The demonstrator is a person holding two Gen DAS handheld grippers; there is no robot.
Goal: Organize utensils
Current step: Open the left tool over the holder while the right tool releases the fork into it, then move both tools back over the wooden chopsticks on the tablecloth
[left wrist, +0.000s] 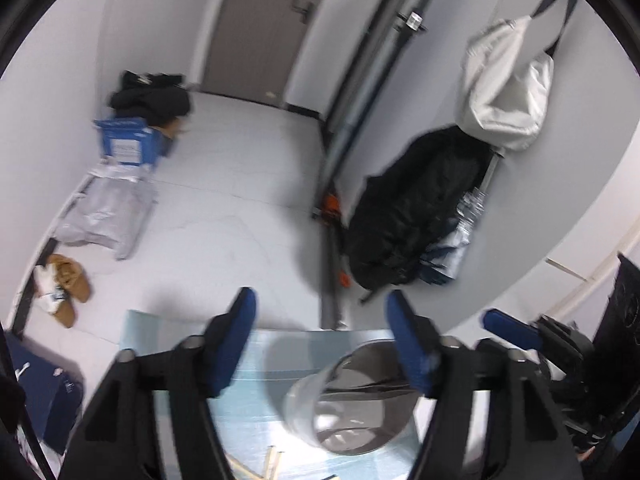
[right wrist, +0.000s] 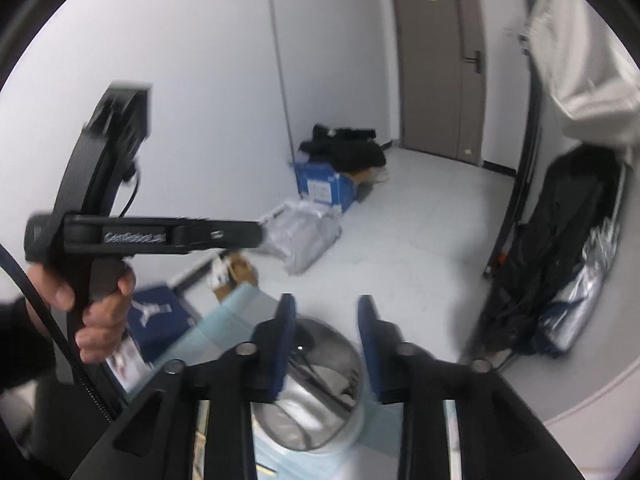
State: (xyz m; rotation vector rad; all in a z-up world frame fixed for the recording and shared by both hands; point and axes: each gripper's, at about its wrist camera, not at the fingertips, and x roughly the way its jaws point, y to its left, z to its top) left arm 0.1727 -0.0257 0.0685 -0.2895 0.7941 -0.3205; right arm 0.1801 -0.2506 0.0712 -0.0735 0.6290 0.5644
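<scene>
Metal cup (right wrist: 316, 384) sits directly under right gripper (right wrist: 326, 320), mouth unblocked. Left gripper (right wrist: 224, 234) crowds the left side; floor (right wrist: 400, 240) ahead open.

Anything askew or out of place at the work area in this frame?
Nothing damaged or spilled. The metal cup stands upright on the blue mat, dark utensils inside; wooden sticks lie loose on the mat beside it, not yet sorted.

- The left claw (left wrist: 320, 312) has its blue-padded fingers (left wrist: 236, 340) spread wide apart with nothing between them.
- The right claw (right wrist: 326, 316) is parted too, its pads (right wrist: 286, 340) gripping nothing.
- In the right wrist view, the left hand (right wrist: 100, 312) wraps the left claw's black handle, thumb on the near side.
</scene>
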